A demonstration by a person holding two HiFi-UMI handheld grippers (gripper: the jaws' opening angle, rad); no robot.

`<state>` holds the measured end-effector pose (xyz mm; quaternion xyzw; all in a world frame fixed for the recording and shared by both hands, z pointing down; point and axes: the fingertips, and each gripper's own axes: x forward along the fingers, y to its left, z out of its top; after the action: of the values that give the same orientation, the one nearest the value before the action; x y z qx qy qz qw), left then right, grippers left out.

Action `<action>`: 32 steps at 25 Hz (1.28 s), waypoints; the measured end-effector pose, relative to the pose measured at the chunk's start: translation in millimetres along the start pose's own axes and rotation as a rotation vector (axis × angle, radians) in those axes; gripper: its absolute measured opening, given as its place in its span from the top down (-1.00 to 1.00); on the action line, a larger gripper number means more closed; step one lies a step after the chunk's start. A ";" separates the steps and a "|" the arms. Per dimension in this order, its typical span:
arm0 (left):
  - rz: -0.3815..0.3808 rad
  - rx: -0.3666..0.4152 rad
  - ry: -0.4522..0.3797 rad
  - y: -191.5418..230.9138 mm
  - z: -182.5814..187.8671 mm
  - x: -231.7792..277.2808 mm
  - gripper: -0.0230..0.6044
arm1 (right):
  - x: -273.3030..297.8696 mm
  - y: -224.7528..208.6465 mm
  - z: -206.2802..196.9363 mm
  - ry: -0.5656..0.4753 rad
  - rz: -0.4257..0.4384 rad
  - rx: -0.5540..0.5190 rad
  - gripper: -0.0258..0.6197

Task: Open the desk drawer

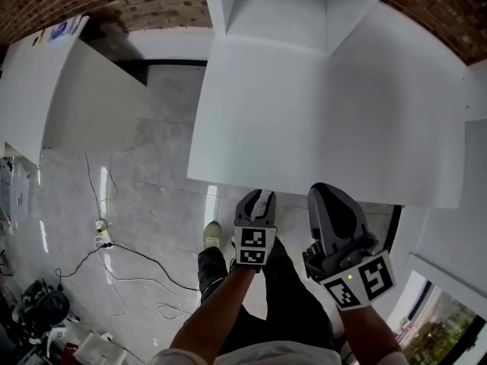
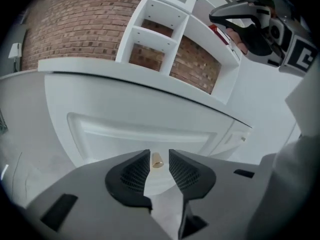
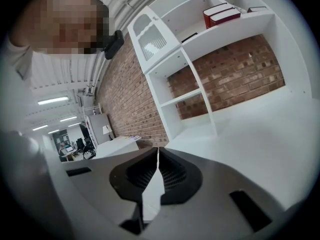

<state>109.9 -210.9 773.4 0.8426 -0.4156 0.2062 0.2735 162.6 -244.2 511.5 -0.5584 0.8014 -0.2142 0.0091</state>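
Observation:
The white desk (image 1: pixel 327 112) fills the upper middle of the head view. Its drawer front (image 2: pixel 100 134), a white recessed panel, faces the left gripper view. A small brass knob (image 2: pixel 157 160) sits on that panel. My left gripper (image 2: pixel 159 156) is open, its fingertips level with the knob, one on each side, a gap showing at both. In the head view the left gripper (image 1: pixel 259 198) is tucked just under the desk's front edge. My right gripper (image 1: pixel 326 195) hovers over that edge, to the right. Its jaws are shut and empty (image 3: pixel 158 151).
A white shelf unit (image 1: pixel 289 6) stands at the back of the desk, with red books (image 3: pixel 220 14) on an upper shelf. A second white desk (image 1: pixel 46 90) stands at the left. Cables (image 1: pixel 114 257) lie on the floor. The person's shoe (image 1: pixel 212 236) is below the desk edge.

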 end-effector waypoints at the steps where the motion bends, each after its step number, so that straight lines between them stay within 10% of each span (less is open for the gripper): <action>1: 0.009 -0.004 0.008 1.3 -4.0 4.6 0.57 | 2.8 -1.5 -3.3 0.005 0.010 0.007 0.86; 32: 0.046 -0.026 0.045 -4.3 -66.6 -27.6 0.67 | -44.5 -7.6 -55.8 0.042 0.013 0.052 0.86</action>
<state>89.7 -150.4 807.3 0.8244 -0.4312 0.2261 0.2888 172.0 -187.8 554.8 -0.5480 0.7992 -0.2467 0.0081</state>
